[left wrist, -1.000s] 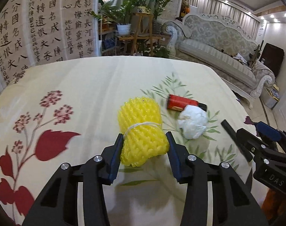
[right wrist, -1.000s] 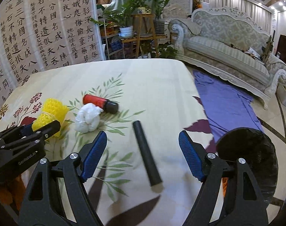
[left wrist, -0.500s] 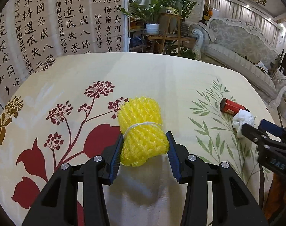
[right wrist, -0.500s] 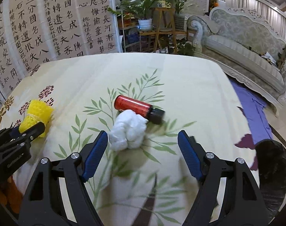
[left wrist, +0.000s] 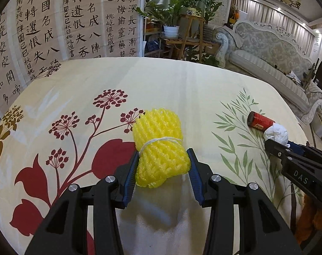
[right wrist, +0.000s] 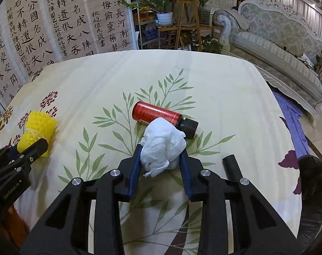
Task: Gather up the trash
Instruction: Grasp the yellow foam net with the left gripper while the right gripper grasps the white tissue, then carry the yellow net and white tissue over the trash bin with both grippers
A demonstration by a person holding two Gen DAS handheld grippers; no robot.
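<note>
A yellow foam net roll (left wrist: 159, 146), tied with a white string, sits between the blue pads of my left gripper (left wrist: 162, 170), which is shut on it just above the flowered tablecloth (left wrist: 161, 80). In the right wrist view a crumpled white paper ball (right wrist: 163, 144) lies between the pads of my right gripper (right wrist: 159, 165), whose jaws are closing and press on its sides. A red bottle (right wrist: 156, 113) with a black cap lies on its side right behind the ball. The foam roll (right wrist: 38, 130) and left gripper (right wrist: 18, 159) show at the left there.
A black tube (right wrist: 235, 170) lies on the cloth to the right of my right gripper. A black bin (right wrist: 315, 193) stands past the table's right edge, by a purple cloth (right wrist: 292, 119) on the floor. A calligraphy screen (left wrist: 54, 21), plants and a sofa (left wrist: 271, 63) stand behind the table.
My right gripper swung left from the black tube to the white paper ball and its jaws closed onto it. My left gripper carried the yellow foam roll leftward, then held still.
</note>
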